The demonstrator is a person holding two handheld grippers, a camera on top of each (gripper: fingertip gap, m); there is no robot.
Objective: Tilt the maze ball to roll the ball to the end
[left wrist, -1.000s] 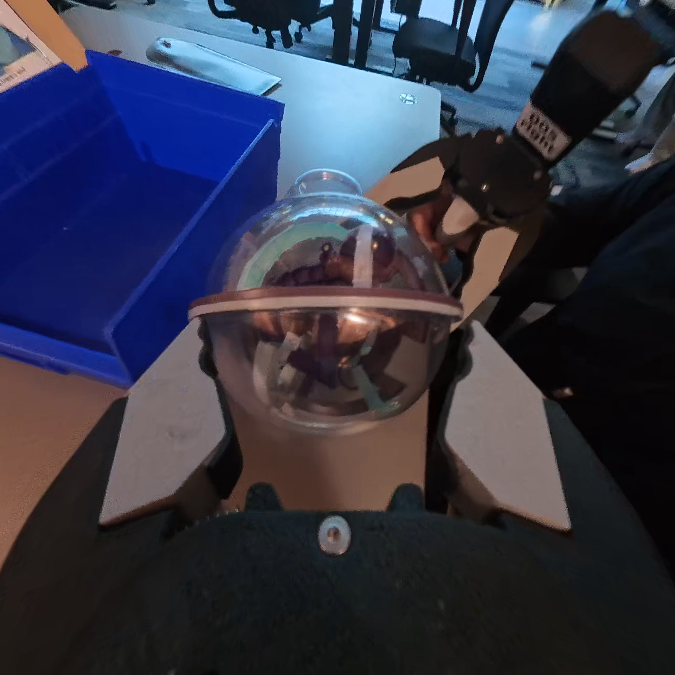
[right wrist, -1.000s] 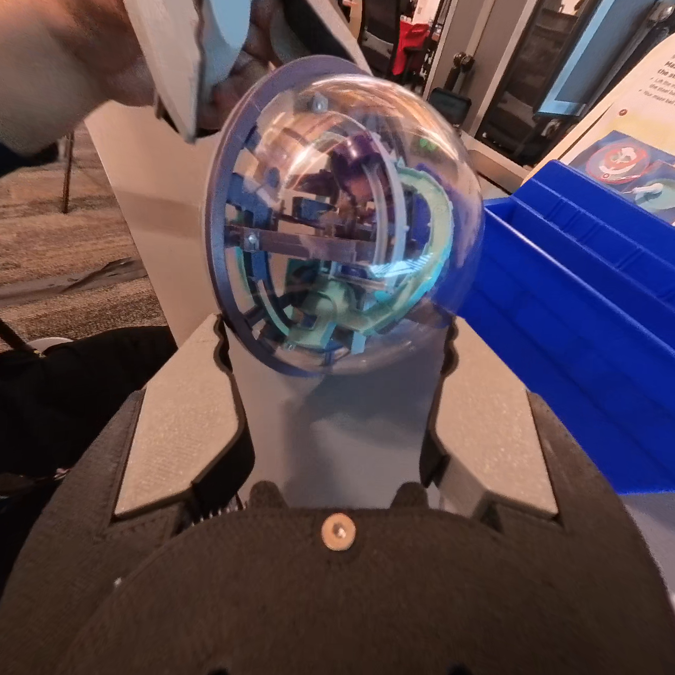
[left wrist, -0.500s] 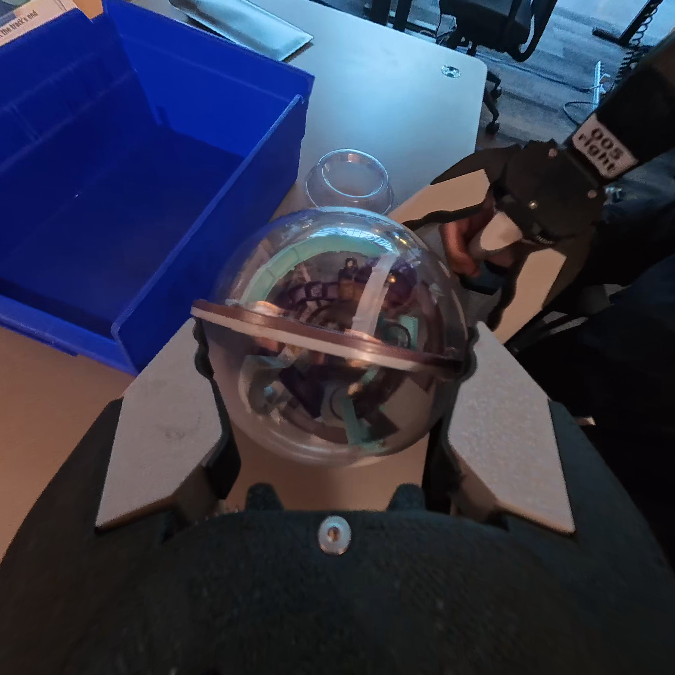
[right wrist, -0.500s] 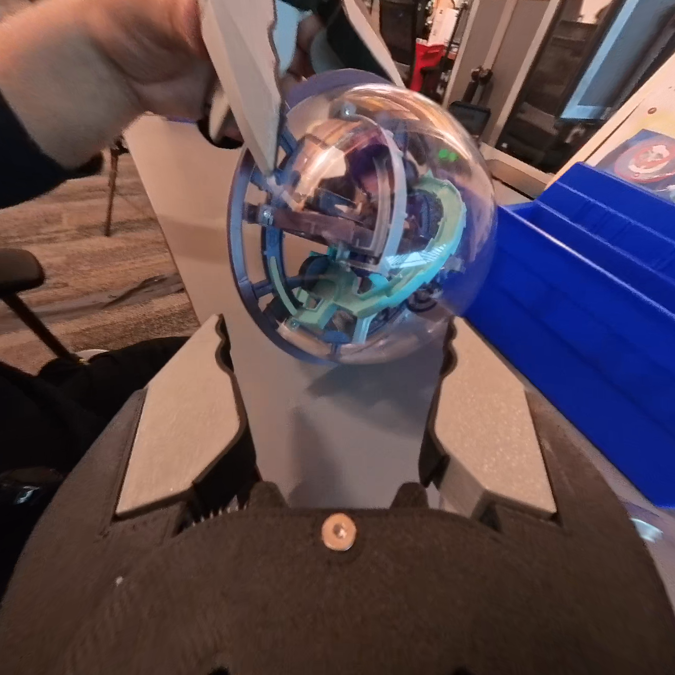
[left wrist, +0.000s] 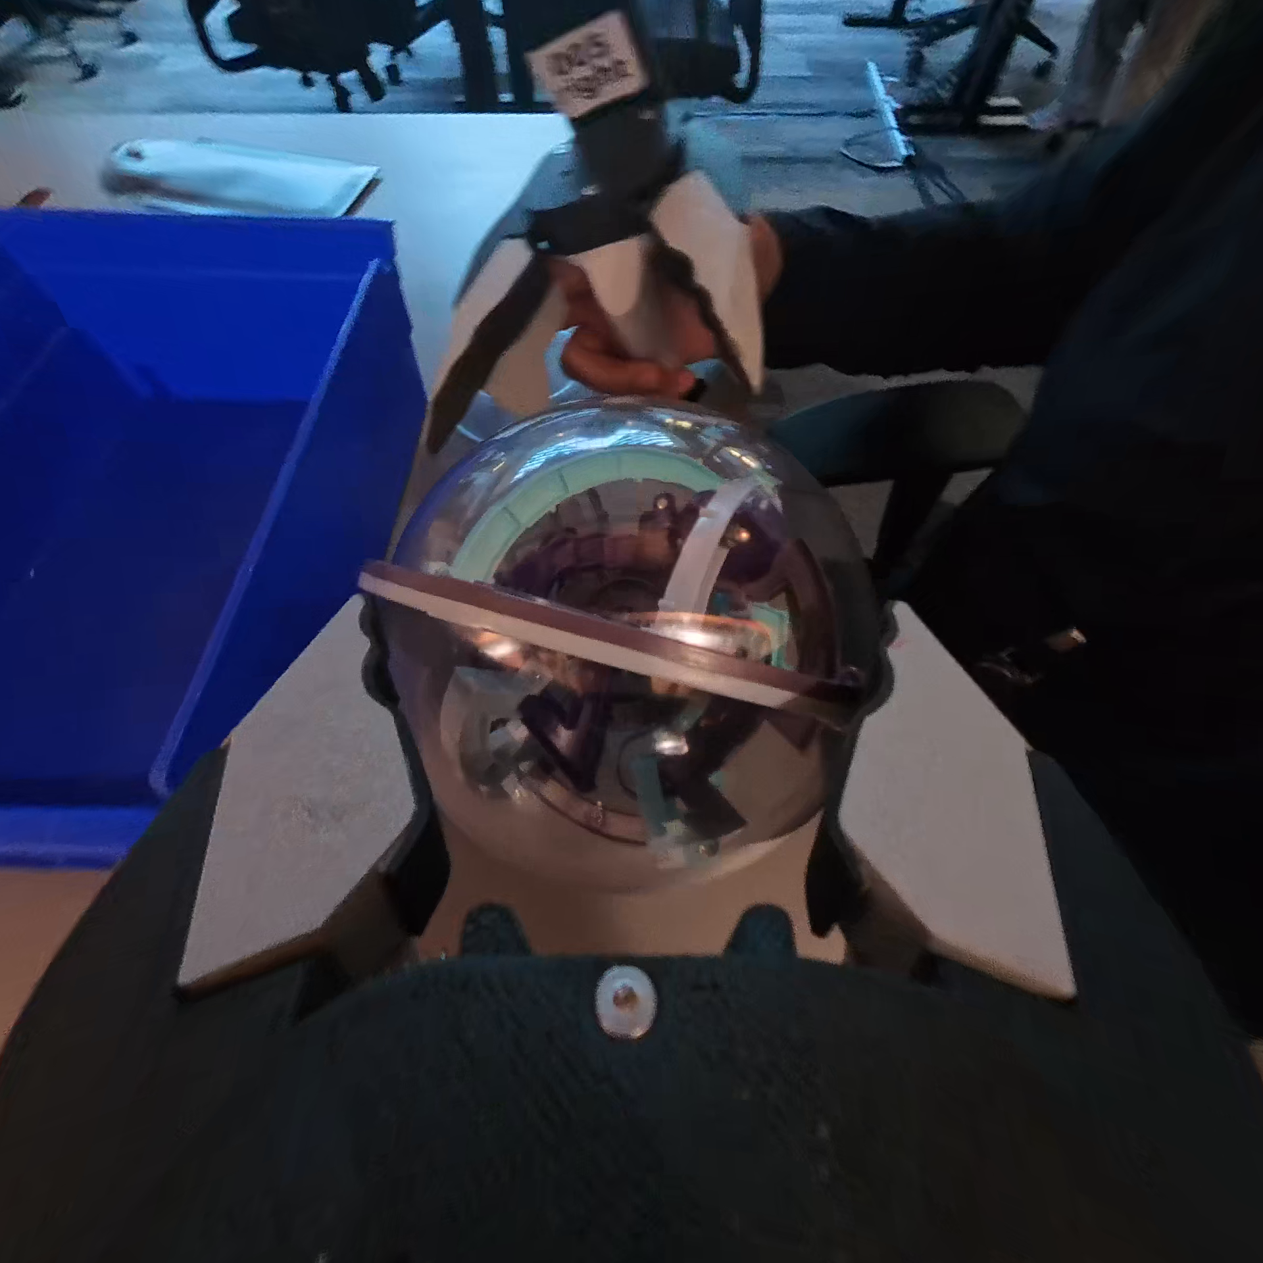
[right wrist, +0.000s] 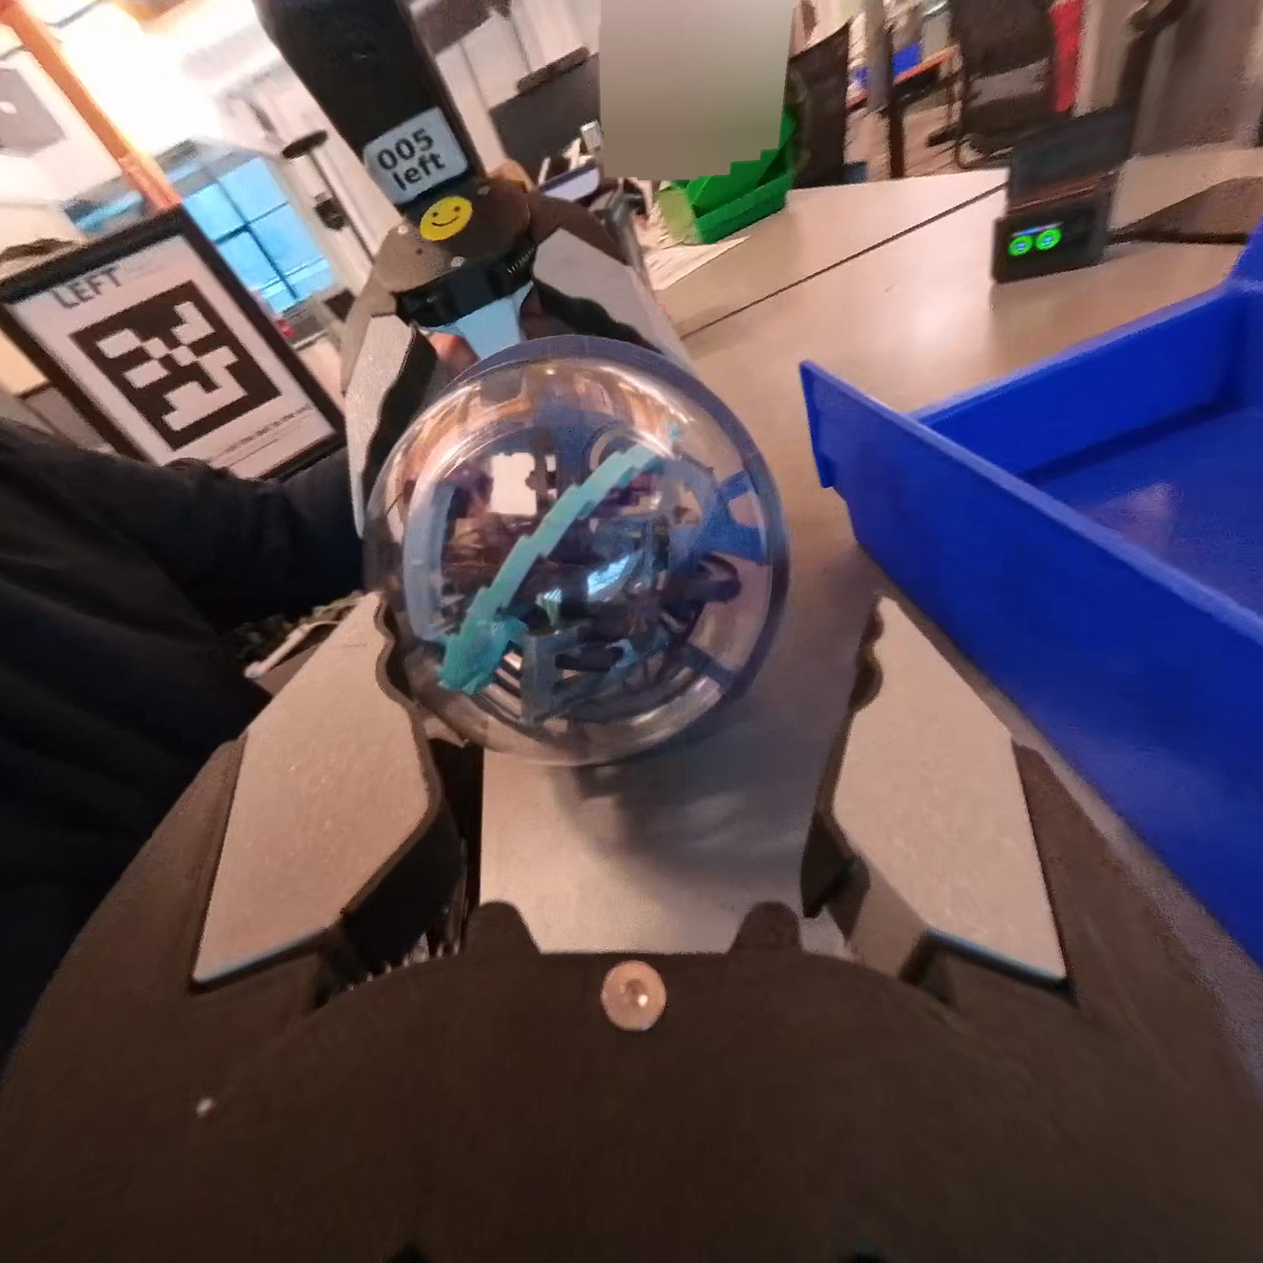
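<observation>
Maze ball (left wrist: pixel 618 635), a clear sphere with teal and purple tracks inside, hangs above the grey table (left wrist: pixel 437 157), clenched between both fingers of the left gripper (left wrist: pixel 625 642), whose pads press its sides at the brown ring. In the right wrist view the same ball (right wrist: pixel 577 553) sits between the fingers of the right gripper (right wrist: pixel 625 642): its left finger (right wrist: pixel 393 642) touches the sphere, while the right finger (right wrist: pixel 864 656) stands apart, so this one is released. A blue bin (right wrist: pixel 1066 519) lies just beside the ball on the right.
</observation>
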